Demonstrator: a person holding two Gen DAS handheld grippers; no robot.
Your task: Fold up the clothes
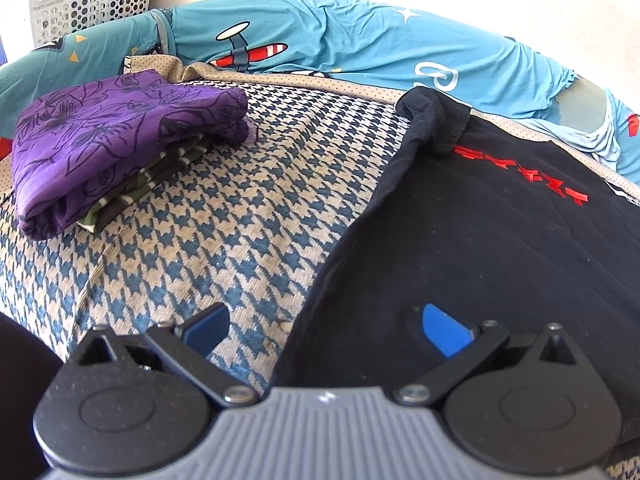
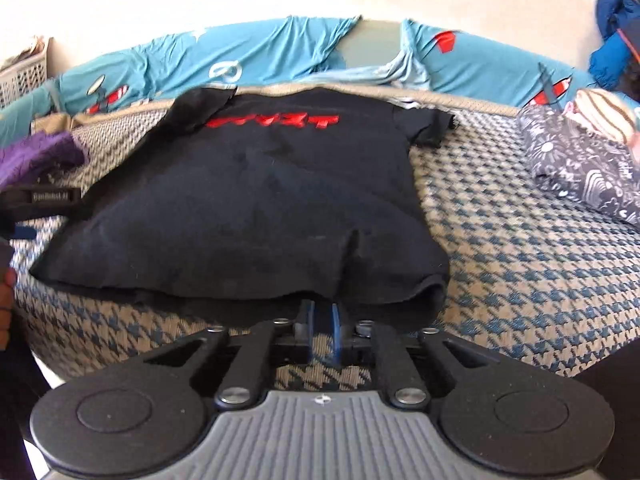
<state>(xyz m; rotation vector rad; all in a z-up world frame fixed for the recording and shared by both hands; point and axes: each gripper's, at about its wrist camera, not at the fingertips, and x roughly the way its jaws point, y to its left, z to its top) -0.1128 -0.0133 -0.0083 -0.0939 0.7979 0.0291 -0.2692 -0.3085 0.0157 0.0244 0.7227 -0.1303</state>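
A black T-shirt [image 2: 248, 200] with red lettering lies spread flat on the houndstooth bedcover [image 2: 520, 260], collar end away from me. My right gripper [image 2: 323, 308] is at its near hem, which rises over the fingertips. The blue pads stand nearly together, pinching the hem, and a pleat runs up the cloth from there. My left gripper [image 1: 324, 314] is wide open over the shirt's [image 1: 480, 240] left edge. One of its fingers [image 1: 440, 328] is above the black cloth, the other above the bedcover [image 1: 240, 220]. Nothing is between them. The left gripper's side also shows at the far left of the right wrist view.
A folded purple floral garment [image 1: 120, 140] rests on a striped folded one [image 1: 152, 176] at the left. Blue cartoon-print bedding [image 1: 320, 40] lines the back. A white laundry basket [image 1: 92, 4] stands in the far left corner. Patterned clothes [image 2: 580, 160] are piled at the right.
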